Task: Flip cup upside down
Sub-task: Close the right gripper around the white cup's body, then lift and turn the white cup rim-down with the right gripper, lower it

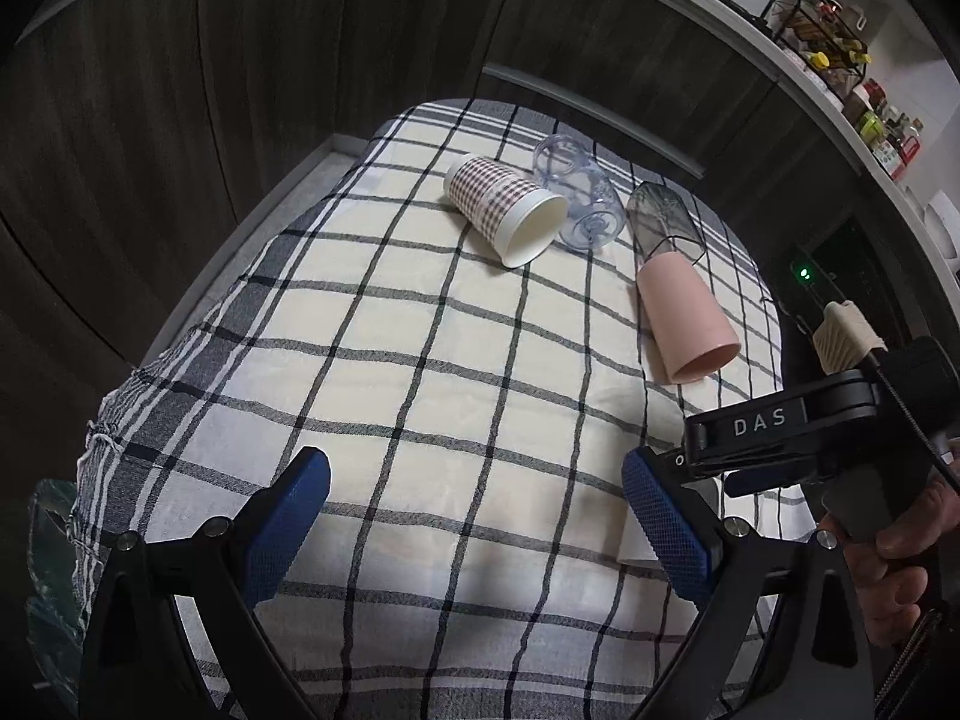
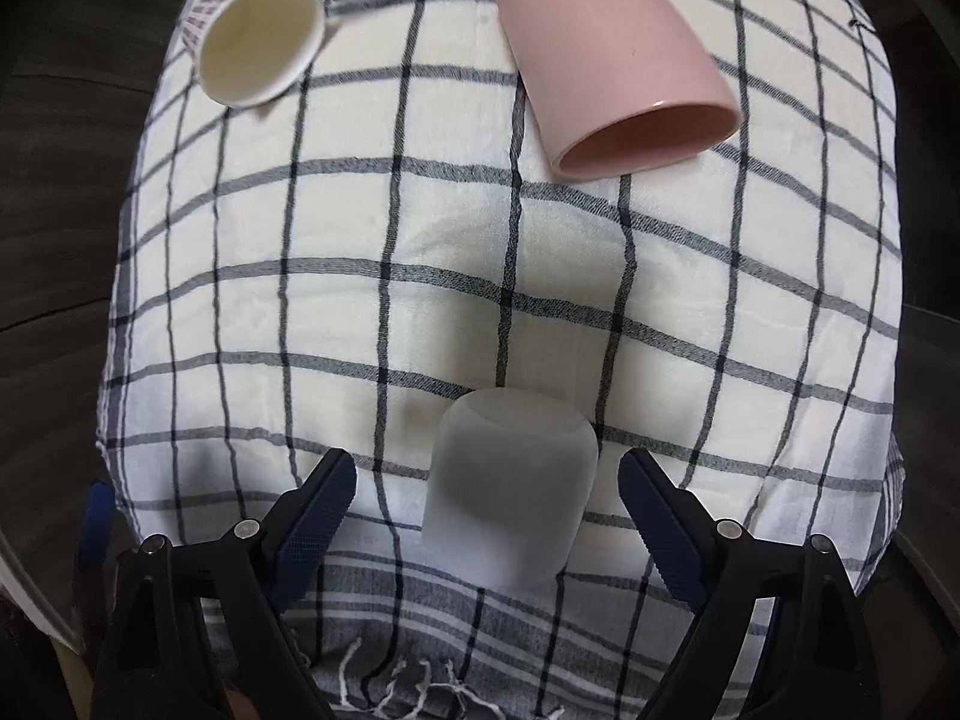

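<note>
A frosted translucent cup [image 2: 510,489] stands upside down on the checked cloth [image 2: 420,252], between the open fingers of my right gripper [image 2: 487,483], which do not touch it. A pink cup [image 2: 612,54] lies on its side further off, also in the left wrist view [image 1: 684,318]. A checked paper cup [image 1: 507,207] and a clear glass [image 1: 579,195] lie on their sides too. A grey glass [image 1: 663,219] lies behind the pink cup. My left gripper [image 1: 477,498] is open and empty above the cloth. The right gripper's body [image 1: 804,426] shows at its right.
The cloth [image 1: 372,360] covers a small table with dark wooden floor or panels around it. A counter with a rack of bottles [image 1: 822,30] and jars [image 1: 888,132] runs along the far right.
</note>
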`<state>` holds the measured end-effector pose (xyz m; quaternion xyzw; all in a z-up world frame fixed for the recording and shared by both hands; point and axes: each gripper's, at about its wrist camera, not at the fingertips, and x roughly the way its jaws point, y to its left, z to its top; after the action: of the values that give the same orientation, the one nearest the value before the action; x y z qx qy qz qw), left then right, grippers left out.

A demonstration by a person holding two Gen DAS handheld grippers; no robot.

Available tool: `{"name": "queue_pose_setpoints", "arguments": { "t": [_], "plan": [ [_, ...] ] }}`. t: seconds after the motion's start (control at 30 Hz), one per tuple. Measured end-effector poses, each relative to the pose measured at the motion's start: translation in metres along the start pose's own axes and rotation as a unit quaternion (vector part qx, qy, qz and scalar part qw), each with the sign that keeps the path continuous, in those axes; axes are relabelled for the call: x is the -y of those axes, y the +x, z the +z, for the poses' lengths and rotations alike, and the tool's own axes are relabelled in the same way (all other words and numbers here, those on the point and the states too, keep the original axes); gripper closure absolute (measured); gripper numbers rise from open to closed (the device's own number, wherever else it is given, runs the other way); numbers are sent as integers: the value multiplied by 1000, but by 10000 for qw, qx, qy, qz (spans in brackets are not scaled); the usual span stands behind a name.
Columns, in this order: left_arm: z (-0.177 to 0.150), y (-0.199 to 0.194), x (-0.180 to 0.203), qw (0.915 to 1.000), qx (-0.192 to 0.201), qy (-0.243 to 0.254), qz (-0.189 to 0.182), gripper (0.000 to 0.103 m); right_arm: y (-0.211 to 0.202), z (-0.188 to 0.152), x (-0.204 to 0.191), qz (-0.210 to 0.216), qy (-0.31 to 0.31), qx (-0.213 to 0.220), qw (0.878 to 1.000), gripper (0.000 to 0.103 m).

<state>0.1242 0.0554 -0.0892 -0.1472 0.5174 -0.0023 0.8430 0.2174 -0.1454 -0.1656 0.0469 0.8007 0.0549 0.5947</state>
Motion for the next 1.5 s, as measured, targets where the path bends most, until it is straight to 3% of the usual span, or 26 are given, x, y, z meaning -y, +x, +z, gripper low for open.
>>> {"name": "queue_pose_setpoints", "arguments": {
  "t": [0.3, 0.47, 0.73, 0.83, 0.97, 1.07, 1.23, 1.3, 1.5],
  "plan": [
    [0, 20, -4, 9998, -207, -40, 25, 4, 35, 14, 7, -65, 196, -690, 9974, 16],
    [0, 23, -5, 9997, -242, -51, 14, 4, 48, 14, 10, -30, 269, -942, 9952, 31],
    [0, 23, -7, 9997, -244, -75, 9, 4, 39, 9, 10, 57, 217, -741, 9970, 35],
    [-1, 20, -11, 9998, -141, -99, 92, 4, 18, 8, 4, 93, 97, -353, 9993, 35],
    [-6, 22, -22, 9996, 123, -247, 92, 4, -22, 4, -11, 118, -266, 950, 9951, 35],
    [-9, 28, -31, 9992, 206, -315, 144, 4, -42, -2, -19, 77, -496, 2151, 9753, 35],
    [-11, 33, -41, 9981, 346, -358, 372, 4, -44, -5, -29, -100, -638, 3507, 9342, 35],
    [-12, 36, -43, 9977, 387, -315, 455, 4, -40, 3, -33, -240, -705, 3752, 9240, 35],
    [-14, 47, -50, 9969, 312, -373, 615, 4, -22, -1, -41, -737, -514, 3973, 9133, 35]
  ]
}}
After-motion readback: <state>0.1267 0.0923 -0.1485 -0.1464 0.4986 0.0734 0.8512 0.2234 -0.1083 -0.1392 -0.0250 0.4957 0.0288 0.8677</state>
